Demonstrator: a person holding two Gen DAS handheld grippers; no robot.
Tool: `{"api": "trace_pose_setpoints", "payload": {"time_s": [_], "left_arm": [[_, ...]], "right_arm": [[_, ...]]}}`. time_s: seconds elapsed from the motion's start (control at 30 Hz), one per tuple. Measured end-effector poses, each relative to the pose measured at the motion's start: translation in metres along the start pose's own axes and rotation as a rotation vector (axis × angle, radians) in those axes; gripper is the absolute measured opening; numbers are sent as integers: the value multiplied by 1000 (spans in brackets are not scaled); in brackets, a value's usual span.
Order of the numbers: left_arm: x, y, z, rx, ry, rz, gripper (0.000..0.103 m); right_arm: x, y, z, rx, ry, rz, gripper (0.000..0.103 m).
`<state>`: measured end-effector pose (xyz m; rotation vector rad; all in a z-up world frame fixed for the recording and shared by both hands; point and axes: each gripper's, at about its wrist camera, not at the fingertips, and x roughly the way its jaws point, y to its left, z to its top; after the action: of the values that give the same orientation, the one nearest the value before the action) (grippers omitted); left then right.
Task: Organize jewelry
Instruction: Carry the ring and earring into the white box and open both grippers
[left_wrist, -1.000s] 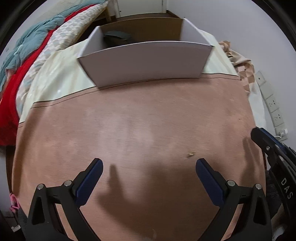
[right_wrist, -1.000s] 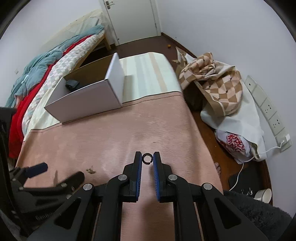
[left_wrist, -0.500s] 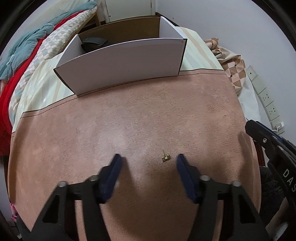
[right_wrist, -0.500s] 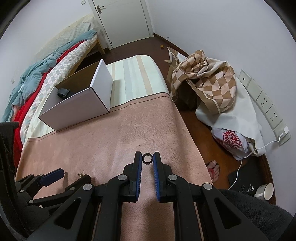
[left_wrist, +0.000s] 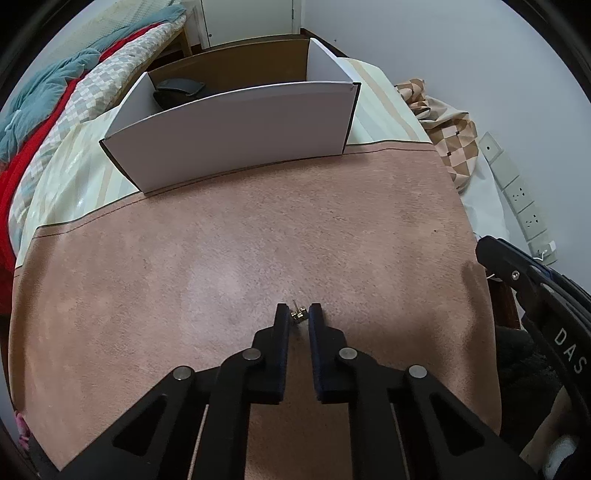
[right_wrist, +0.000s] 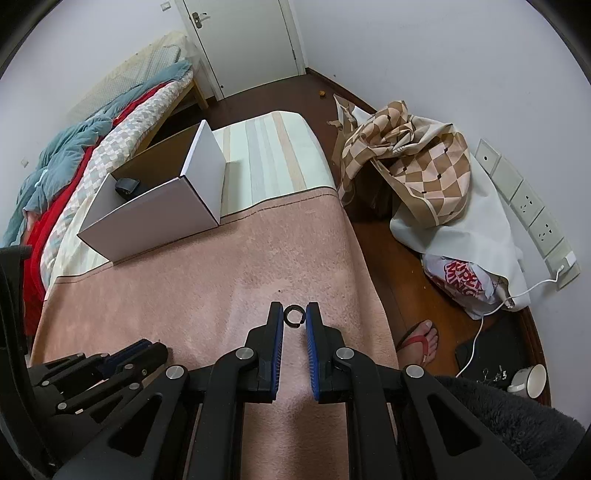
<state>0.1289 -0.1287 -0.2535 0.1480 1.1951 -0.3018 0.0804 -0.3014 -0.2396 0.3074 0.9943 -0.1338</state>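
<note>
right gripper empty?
No. The right gripper is shut on a small dark ring pinched between its fingertips, above the pink mat.

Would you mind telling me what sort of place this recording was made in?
Most likely a bedroom at home: a bed piled with quilts stands by the wall, near a door, with wall sockets to the right.

The left gripper is held low, its fingers drawn nearly together around a small gold earring. The right gripper is held level beside it, fingers closed on a dark ring.
</note>
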Motion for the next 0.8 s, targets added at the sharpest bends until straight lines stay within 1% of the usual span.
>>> {"api": "trace_pose_setpoints", "payload": {"time_s": [0.2,0.4,0.5,0.63,0.73,0.8], "left_arm": [[-10,3,1,-3,-17,-18,6],[-40,16,18,-12,-69,-38,6],[-58,28,33,-23,-103,-43,6],[-78,54,66,-60,-141,-48,6],[-77,73,91,-91,-143,-54,6],[-71,87,108,-120,-130,-66,6]], "right_arm": [[-5,6,1,-2,-9,9,13],[-16,24,14,-21,-26,54,13],[-25,39,30,-35,-45,93,13],[-29,67,67,-68,-76,151,13],[-19,88,98,-100,-70,197,13],[-4,100,118,-119,-39,224,13]]}}
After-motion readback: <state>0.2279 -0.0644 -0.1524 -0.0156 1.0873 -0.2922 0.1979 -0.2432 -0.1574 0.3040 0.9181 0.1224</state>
